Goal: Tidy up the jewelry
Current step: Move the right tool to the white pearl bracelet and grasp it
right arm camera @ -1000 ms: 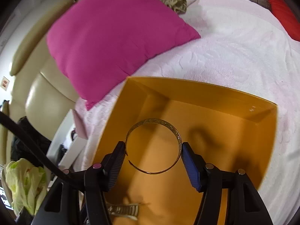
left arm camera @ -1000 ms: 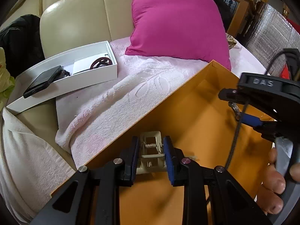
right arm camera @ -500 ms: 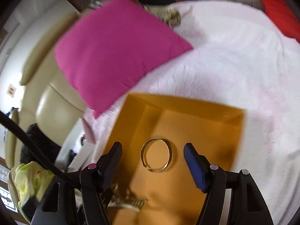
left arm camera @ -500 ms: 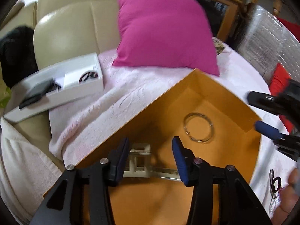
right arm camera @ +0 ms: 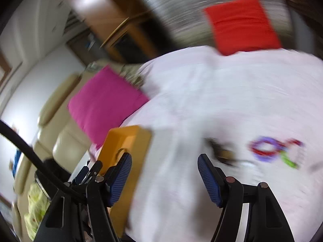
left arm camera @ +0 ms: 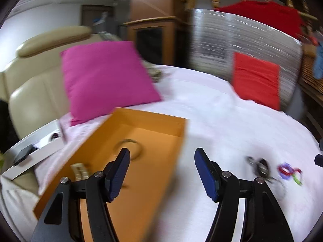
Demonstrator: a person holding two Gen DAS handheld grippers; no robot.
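Inside 1 orange box [left arm camera: 153,173]: 1 bangle [left arm camera: 129,148], 1 clip [left arm camera: 79,171]; both grippers' fingers [left arm camera: 119,173] apart, empty.

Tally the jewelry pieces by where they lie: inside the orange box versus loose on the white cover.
In the orange box: 2 (thin bangle, cream clip)
On the white cover: 2 (dark piece, red-purple-green piece)
Total: 4

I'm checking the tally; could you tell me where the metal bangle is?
In the left wrist view, the bangle lies inside the orange box, beyond the left gripper.
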